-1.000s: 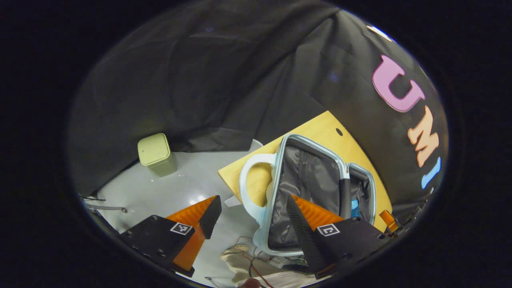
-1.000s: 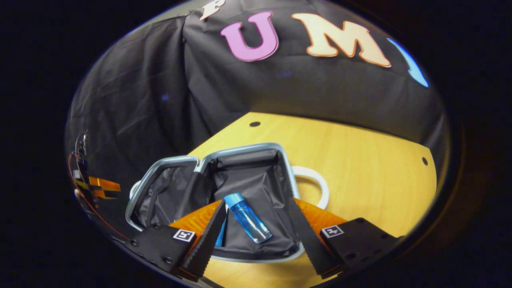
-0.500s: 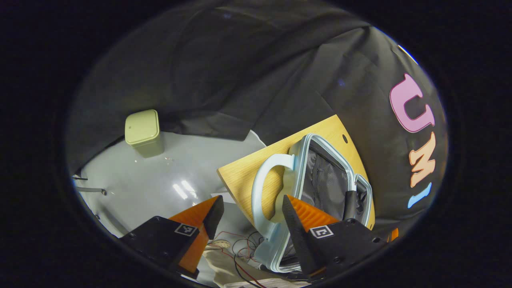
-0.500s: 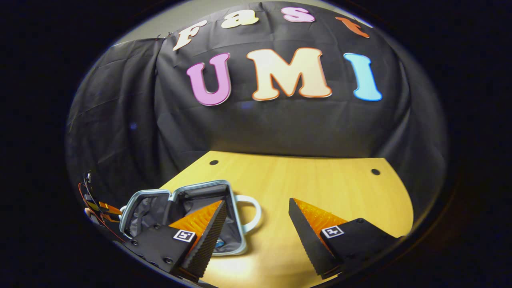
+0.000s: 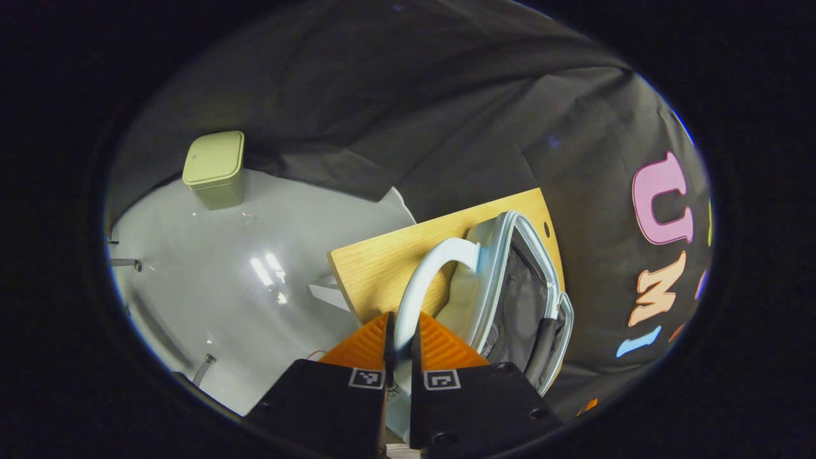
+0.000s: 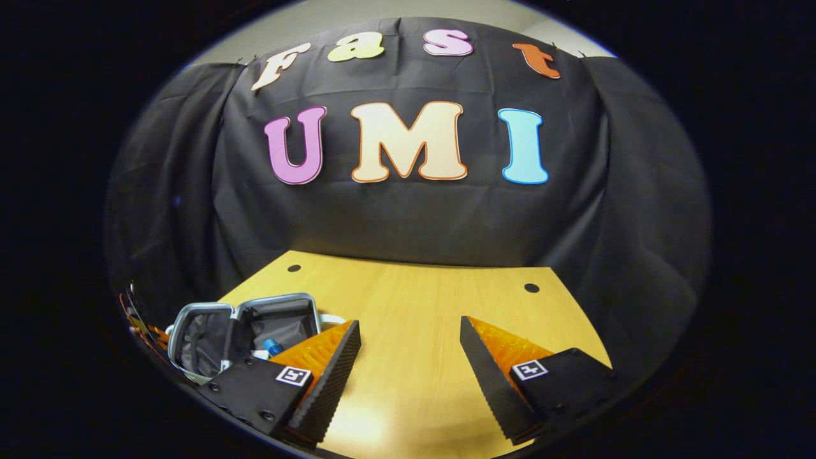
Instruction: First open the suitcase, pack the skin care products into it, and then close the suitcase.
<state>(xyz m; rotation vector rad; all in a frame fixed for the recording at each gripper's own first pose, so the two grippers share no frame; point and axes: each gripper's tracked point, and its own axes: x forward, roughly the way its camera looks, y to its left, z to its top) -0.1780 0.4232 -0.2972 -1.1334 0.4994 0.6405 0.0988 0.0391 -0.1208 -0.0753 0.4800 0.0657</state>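
The suitcase (image 5: 510,306), a pale shell with grey lining, lies open on the wooden table (image 5: 376,268). Its white loop handle (image 5: 427,280) runs down between my left gripper's fingers, and the left gripper (image 5: 400,335) is shut on the handle's lower part. In the right gripper view the open suitcase (image 6: 204,335) sits at the lower left, with a blue bottle (image 6: 273,347) lying inside it. My right gripper (image 6: 408,347) hangs open over the bare tabletop (image 6: 414,299), to the right of the suitcase, with nothing between its fingers.
A pale green lidded bin (image 5: 213,167) stands on the grey floor (image 5: 255,255) beyond the table's edge. Two small round holes (image 6: 531,288) mark the table's far side. The black cloth wall hangs close behind the table.
My left gripper moved onto the suitcase handle and shut on it. My right gripper drew back and away from the suitcase, leaving the blue bottle inside, and stays open.
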